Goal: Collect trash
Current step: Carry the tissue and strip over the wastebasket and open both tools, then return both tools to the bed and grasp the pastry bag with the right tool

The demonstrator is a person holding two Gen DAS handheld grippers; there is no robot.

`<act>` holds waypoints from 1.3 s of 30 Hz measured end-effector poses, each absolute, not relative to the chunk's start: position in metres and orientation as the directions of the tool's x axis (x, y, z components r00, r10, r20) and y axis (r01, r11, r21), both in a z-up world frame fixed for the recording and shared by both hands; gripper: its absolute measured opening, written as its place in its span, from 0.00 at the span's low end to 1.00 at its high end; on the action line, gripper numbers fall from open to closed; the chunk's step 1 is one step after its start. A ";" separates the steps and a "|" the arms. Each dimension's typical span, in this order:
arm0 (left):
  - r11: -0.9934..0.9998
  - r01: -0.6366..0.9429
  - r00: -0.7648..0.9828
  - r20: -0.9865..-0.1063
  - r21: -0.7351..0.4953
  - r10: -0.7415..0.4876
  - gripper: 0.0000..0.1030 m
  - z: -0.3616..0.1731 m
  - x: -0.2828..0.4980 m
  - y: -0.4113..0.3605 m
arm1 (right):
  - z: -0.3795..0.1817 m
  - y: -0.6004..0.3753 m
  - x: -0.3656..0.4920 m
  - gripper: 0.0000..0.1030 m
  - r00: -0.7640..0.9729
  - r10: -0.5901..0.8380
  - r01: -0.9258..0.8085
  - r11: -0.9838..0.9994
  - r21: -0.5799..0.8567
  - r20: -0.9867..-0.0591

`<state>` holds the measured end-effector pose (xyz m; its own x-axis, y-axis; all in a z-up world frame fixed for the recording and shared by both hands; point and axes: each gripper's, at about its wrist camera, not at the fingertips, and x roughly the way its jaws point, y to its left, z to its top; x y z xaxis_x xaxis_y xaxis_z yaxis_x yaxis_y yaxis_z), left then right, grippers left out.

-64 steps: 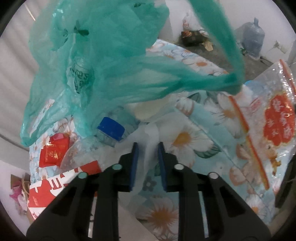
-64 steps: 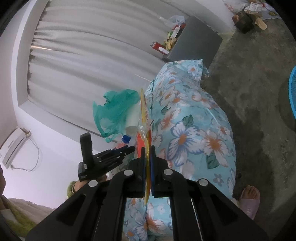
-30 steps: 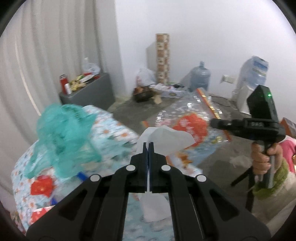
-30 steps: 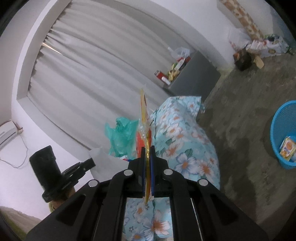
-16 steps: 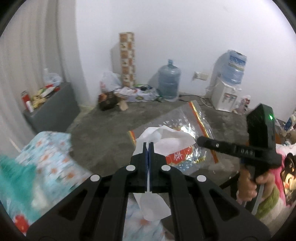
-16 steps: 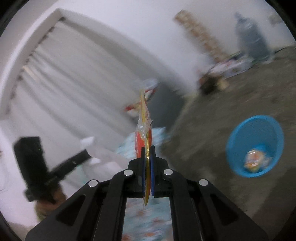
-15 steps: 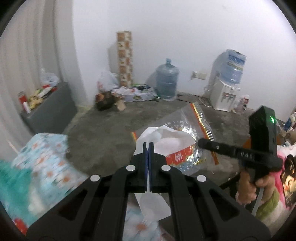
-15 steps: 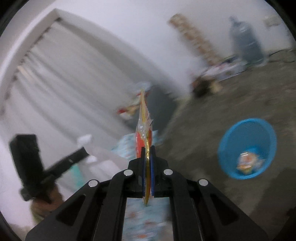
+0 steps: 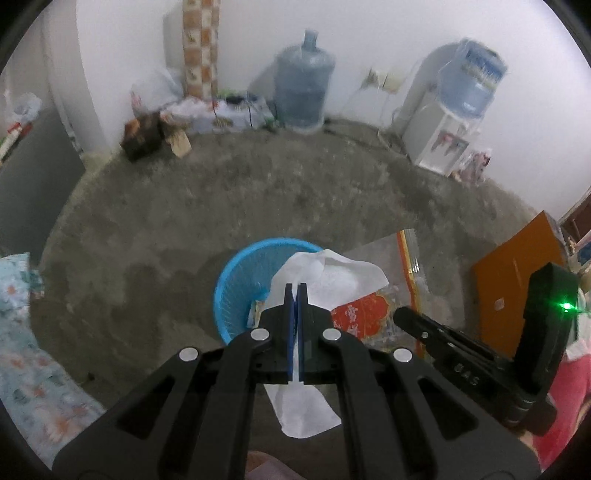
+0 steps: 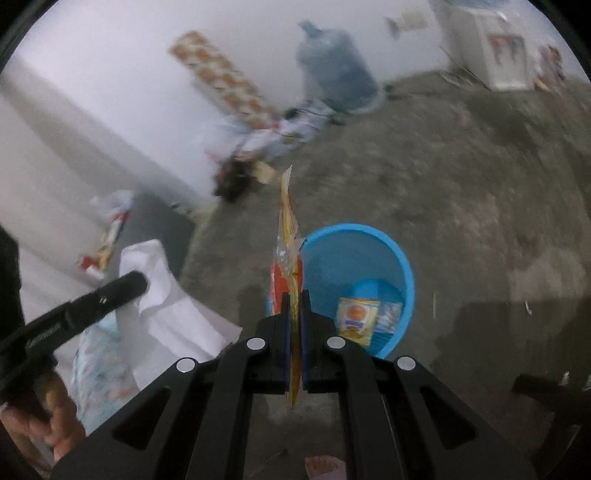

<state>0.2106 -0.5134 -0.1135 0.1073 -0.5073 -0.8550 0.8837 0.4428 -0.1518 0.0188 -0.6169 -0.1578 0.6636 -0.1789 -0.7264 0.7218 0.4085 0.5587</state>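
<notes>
- Floor [image 9: 258, 206]: bare, mottled grey concrete, meeting a white wall [image 9: 369, 33] at the far side of the room.
- Along the wall: a large water jug [image 9: 304, 79] standing on the floor, a water dispenser [image 9: 448, 122] with a bottle on top, a patterned roll [image 9: 201, 48] standing upright, and a low pile of clutter [image 9: 192, 118] at its foot.
- Left edge: a grey cabinet [image 9: 29, 177] and a floral cloth [image 9: 22, 350].
- Blue basket [image 10: 369, 240]: stands on the floor in front of both tools; inside lie a yellow packet [image 10: 356, 319] and a smaller pale wrapper [image 10: 388, 317] just beside it.
- Left gripper [image 9: 296, 291]: jaws pressed together, pinching a white tissue [image 9: 332, 273] held in the air over the near side of the basket.
- Right gripper [image 10: 294, 299]: jaws closed on a clear plastic bag [image 10: 286, 236] with red and yellow print, seen edge-on, held at the basket's left rim.
</notes>
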 end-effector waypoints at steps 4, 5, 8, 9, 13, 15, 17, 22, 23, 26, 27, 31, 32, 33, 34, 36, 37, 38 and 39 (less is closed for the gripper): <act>0.481 0.867 0.121 -0.880 -0.131 -0.459 0.50 -0.149 0.226 -0.541 | -0.211 -0.637 0.043 0.31 0.604 -0.147 0.773 0.347 0.531 -0.783; 0.496 0.860 0.137 -0.882 -0.120 -0.450 0.50 -0.154 0.229 -0.545 | -0.225 -0.641 0.048 0.43 0.585 -0.130 0.787 0.329 0.522 -0.800; 0.530 0.839 0.143 -0.888 -0.126 -0.437 0.51 -0.159 0.238 -0.543 | -0.246 -0.647 0.050 0.53 0.546 -0.141 0.820 0.289 0.494 -0.826; 0.531 0.836 0.136 -0.884 -0.140 -0.447 0.54 -0.155 0.239 -0.539 | -0.249 -0.646 0.047 0.53 0.540 -0.143 0.827 0.273 0.492 -0.829; 0.511 0.852 0.178 -0.852 -0.117 -0.493 0.61 -0.126 0.233 -0.524 | -0.247 -0.642 0.033 0.60 0.548 -0.176 0.832 0.221 0.509 -0.818; 0.514 0.849 0.187 -0.838 -0.125 -0.513 0.65 -0.105 0.228 -0.515 | -0.233 -0.634 0.029 0.60 0.545 -0.205 0.834 0.227 0.502 -0.813; 0.517 0.841 0.181 -0.817 -0.159 -0.547 0.67 -0.077 0.223 -0.501 | -0.213 -0.628 0.032 0.62 0.554 -0.234 0.829 0.249 0.501 -0.799; 0.504 0.842 0.197 -0.760 -0.192 -0.619 0.72 -0.005 0.205 -0.458 | -0.138 -0.595 0.041 0.74 0.593 -0.330 0.797 0.372 0.476 -0.735; 0.503 0.839 0.198 -0.746 -0.206 -0.636 0.73 0.014 0.199 -0.442 | -0.125 -0.590 0.042 0.76 0.604 -0.343 0.787 0.400 0.470 -0.720; 0.505 0.844 0.228 -0.732 -0.180 -0.642 0.75 0.052 0.184 -0.404 | -0.069 -0.561 0.046 0.82 0.642 -0.402 0.748 0.514 0.420 -0.653; 0.505 0.846 0.241 -0.724 -0.169 -0.646 0.76 0.068 0.177 -0.384 | -0.055 -0.554 0.046 0.85 0.653 -0.413 0.736 0.541 0.406 -0.635; 0.525 0.840 0.308 -0.675 -0.138 -0.671 0.81 0.111 0.156 -0.310 | -0.004 -0.520 0.045 0.92 0.709 -0.430 0.679 0.631 0.376 -0.559; 0.539 0.832 0.327 -0.665 -0.134 -0.671 0.81 0.121 0.152 -0.286 | 0.008 -0.509 0.047 0.92 0.717 -0.434 0.667 0.653 0.358 -0.546; 0.550 0.824 0.337 -0.660 -0.139 -0.672 0.81 0.127 0.150 -0.267 | 0.017 -0.499 0.048 0.93 0.721 -0.440 0.660 0.670 0.339 -0.534; 0.565 0.812 0.350 -0.654 -0.145 -0.671 0.81 0.133 0.148 -0.249 | 0.027 -0.487 0.049 0.94 0.727 -0.448 0.652 0.688 0.318 -0.520; 0.613 0.773 0.393 -0.635 -0.162 -0.665 0.81 0.146 0.145 -0.206 | 0.043 -0.466 0.050 0.94 0.746 -0.449 0.624 0.730 0.280 -0.493; 0.644 0.748 0.428 -0.623 -0.163 -0.655 0.81 0.152 0.143 -0.182 | 0.051 -0.453 0.050 0.94 0.763 -0.438 0.597 0.759 0.258 -0.475; 0.690 0.707 0.486 -0.603 -0.154 -0.632 0.81 0.158 0.141 -0.152 | 0.056 -0.444 0.049 0.94 0.776 -0.428 0.575 0.781 0.243 -0.463; 0.726 0.673 0.533 -0.588 -0.142 -0.609 0.81 0.162 0.139 -0.131 | 0.063 -0.431 0.049 0.94 0.799 -0.406 0.536 0.815 0.219 -0.445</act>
<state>0.1388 -0.1313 0.1622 0.5330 -0.6088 -0.5875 0.6727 0.7262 -0.1422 0.0491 -0.4308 0.0626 0.7986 -0.4058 -0.4446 0.5362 0.8152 0.2191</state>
